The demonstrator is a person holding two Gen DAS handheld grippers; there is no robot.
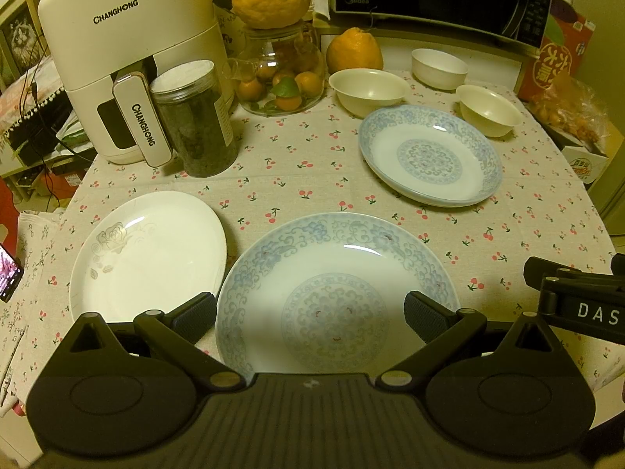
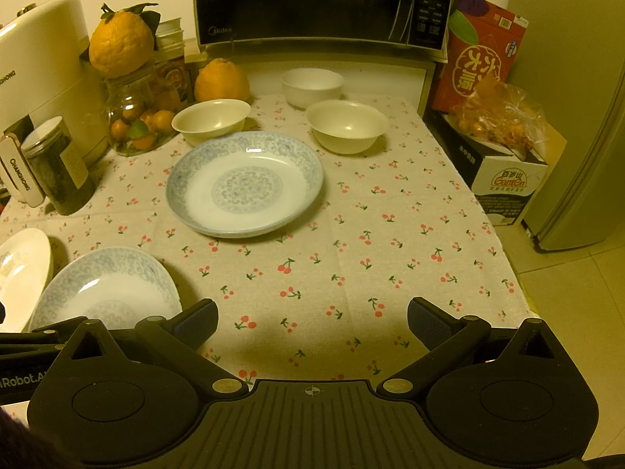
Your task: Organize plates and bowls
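A near blue-patterned plate point(image 1: 336, 273) lies under my open, empty left gripper point(image 1: 310, 312); it also shows in the right wrist view point(image 2: 105, 285). A white rose plate point(image 1: 148, 254) lies to its left. A second blue-patterned plate point(image 1: 429, 154) point(image 2: 246, 183) lies further back. Three white bowls stand behind it: one left point(image 1: 369, 90) point(image 2: 211, 119), one right point(image 1: 488, 109) point(image 2: 345, 125), one far back point(image 1: 439, 67) point(image 2: 311, 85). My right gripper point(image 2: 312, 324) is open and empty above bare cloth near the front edge.
An air fryer point(image 1: 125, 54), a dark jar point(image 1: 195, 117), a glass jar of oranges point(image 1: 281, 74) and a loose citrus point(image 1: 353, 51) crowd the back left. A microwave point(image 2: 320, 0) stands behind. Boxes point(image 2: 500, 179) stand off the table's right edge.
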